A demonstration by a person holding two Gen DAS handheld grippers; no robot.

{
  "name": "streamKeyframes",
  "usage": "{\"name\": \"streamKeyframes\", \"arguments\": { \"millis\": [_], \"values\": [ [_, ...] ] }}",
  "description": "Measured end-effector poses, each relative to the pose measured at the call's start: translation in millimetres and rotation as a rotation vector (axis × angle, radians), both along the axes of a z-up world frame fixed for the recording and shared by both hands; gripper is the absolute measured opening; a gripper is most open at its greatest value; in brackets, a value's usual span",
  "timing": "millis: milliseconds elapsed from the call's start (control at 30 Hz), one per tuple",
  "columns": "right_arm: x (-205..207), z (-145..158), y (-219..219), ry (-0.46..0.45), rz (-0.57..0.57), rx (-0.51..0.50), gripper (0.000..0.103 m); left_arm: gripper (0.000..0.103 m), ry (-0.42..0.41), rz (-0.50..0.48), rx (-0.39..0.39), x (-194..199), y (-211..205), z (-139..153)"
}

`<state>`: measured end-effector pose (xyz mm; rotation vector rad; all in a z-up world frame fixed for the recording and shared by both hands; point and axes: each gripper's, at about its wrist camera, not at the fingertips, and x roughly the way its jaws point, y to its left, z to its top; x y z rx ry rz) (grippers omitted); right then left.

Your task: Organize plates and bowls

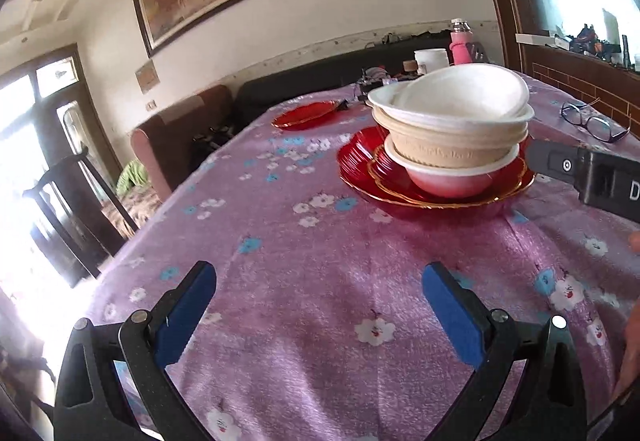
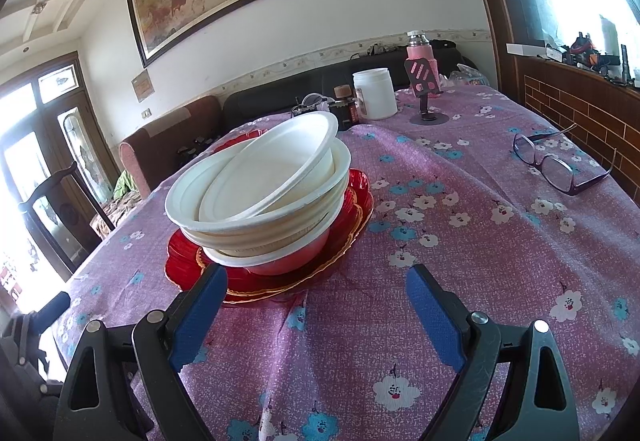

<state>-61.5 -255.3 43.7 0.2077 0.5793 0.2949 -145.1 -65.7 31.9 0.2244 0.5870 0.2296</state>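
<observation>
Tablecloth; lone red plate left-view only.

My table wears a purple floral cloth. On it lie red plates, eyeglasses, a white jar and a phone stand.

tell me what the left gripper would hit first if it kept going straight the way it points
Probably just the purple flowered tablecloth. The open left gripper aims at bare cloth, with the stack of bowls off to its right, though depth is unclear.

black gripper, blue pads, silver screws
</observation>
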Motion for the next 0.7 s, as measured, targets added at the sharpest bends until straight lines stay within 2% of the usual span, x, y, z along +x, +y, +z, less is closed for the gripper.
{"name": "streamKeyframes", "arguments": {
  "millis": [267,700],
  "values": [
    [-0.6,-0.3,-0.3,-0.005,0.000,0.003,0.094,0.103,0.021,0.000,-0.034,2.3,3.0,-2.1],
    [0.1,0.1,0.2,-0.004,-0.002,0.001,0.094,0.103,0.035,-0.010,-0.034,1.8,0.3,-6.7]
  ]
}}
